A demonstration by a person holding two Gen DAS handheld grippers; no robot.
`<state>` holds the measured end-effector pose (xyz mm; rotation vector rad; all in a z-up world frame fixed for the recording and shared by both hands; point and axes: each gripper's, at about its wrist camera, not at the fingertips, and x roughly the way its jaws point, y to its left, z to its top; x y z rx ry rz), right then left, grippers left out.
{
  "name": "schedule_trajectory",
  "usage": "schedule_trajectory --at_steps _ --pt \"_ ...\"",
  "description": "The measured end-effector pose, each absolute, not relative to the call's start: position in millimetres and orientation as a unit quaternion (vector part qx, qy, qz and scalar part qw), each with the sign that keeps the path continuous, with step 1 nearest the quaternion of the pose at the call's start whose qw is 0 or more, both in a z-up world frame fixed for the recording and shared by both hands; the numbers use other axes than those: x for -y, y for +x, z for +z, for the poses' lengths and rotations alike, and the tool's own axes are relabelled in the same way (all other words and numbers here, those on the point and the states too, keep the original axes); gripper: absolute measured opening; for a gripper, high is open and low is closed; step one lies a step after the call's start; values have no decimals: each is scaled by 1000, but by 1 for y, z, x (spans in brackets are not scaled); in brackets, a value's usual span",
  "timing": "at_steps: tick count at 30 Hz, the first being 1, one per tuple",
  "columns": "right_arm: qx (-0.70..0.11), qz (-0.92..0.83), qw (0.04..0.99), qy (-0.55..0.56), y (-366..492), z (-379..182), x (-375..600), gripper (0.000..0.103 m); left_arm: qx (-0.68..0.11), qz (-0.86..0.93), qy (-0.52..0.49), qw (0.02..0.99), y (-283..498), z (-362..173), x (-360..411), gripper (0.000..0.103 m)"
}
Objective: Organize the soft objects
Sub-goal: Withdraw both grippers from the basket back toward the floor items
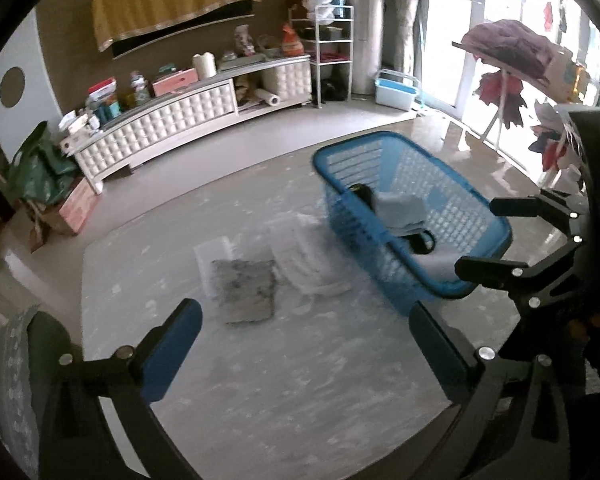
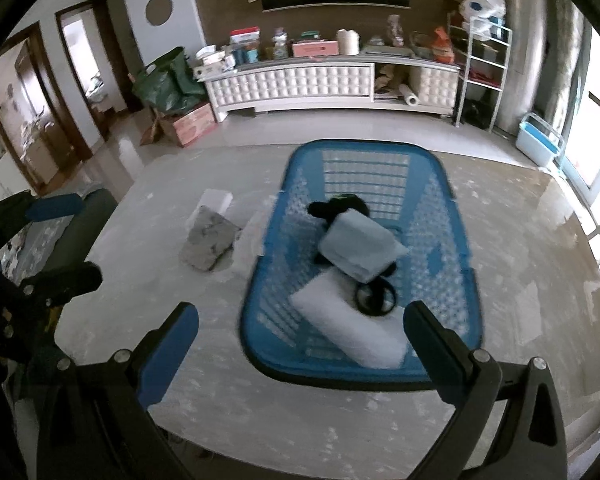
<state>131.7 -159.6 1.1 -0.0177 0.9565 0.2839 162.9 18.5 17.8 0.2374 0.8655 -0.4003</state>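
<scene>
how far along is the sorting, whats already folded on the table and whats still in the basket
Done: a folded grey cloth lies on the table beside the blue basket. In hand: nothing; left gripper and right gripper are open and empty. Left: a light blue folded piece, a white piece and black items remain in the basket.

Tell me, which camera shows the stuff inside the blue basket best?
The right wrist view: it looks down into the blue basket, showing folded cloths unobstructed. The left wrist view sees it side-on, its wall hiding part.

Marble table (image 2: 500, 264) w/ blue basket (image 2: 452, 240), grey cloth (image 2: 210, 242), white cloths (image 1: 308, 256).
</scene>
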Motion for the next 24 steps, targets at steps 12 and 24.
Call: schedule_trajectory --at_steps 12,24 --pt "-468 191 861 -59 159 -11 85 103 -428 -142 84 889 164 -3 -88 103" --pt "-484 229 838 -100 186 -35 26 103 -458 -87 25 884 175 -51 -155 103"
